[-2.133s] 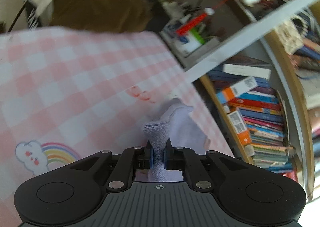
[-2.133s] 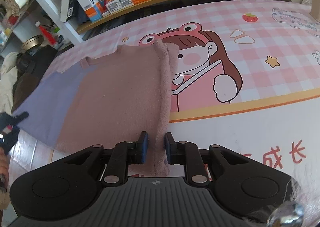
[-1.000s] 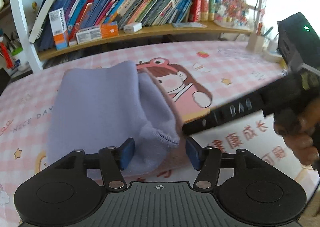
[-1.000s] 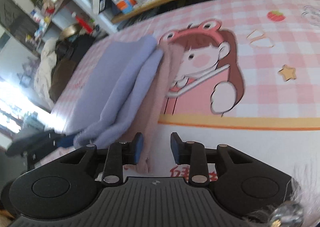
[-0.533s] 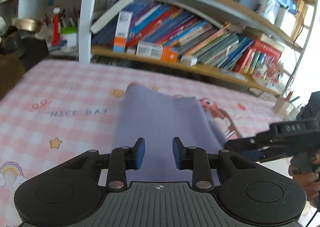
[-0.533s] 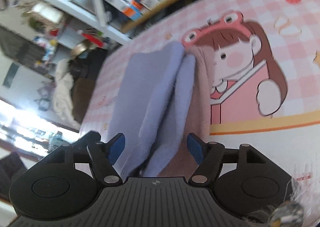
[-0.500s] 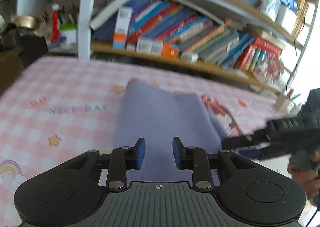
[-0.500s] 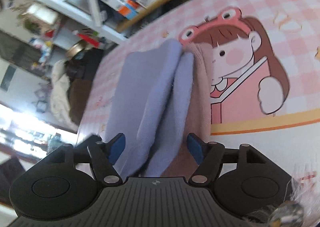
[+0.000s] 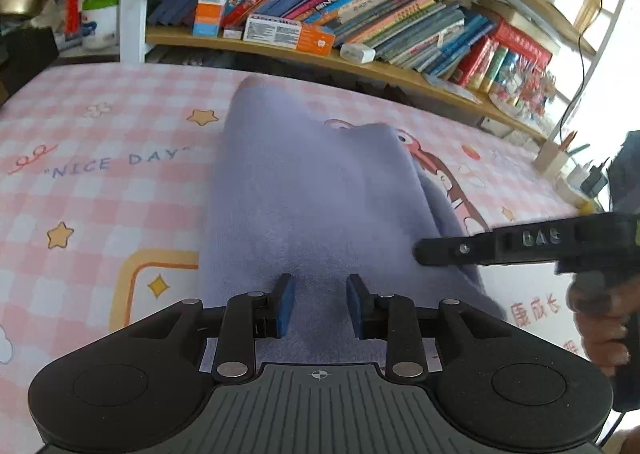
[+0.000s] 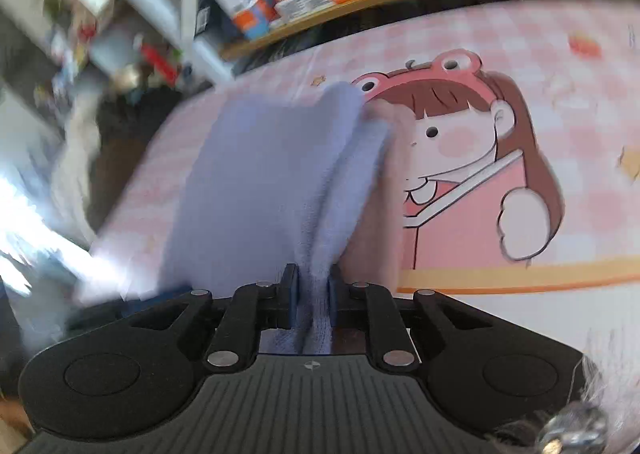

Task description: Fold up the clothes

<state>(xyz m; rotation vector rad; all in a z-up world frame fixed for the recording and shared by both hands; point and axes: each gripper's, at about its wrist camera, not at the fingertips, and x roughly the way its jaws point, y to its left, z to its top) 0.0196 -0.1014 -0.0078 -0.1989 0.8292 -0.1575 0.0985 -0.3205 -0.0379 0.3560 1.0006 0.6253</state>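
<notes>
Since a second ago, right gripper [image 10: 311, 296] is closing on the lavender garment's [image 9: 312, 190] near hem; left gripper [image 9: 319, 306], opening and empty, hovers above cloth stretching lengthwise ahead.

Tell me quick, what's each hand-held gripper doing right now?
Left hand-held gripper: jaws opening, nothing pinched, poised over the lavender garment.
Right hand-held gripper: jaws closing on a fold of the lavender garment.

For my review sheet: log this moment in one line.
garment: folded, lavender | left gripper: opening, above garment | right gripper: closing on garment edge
</notes>
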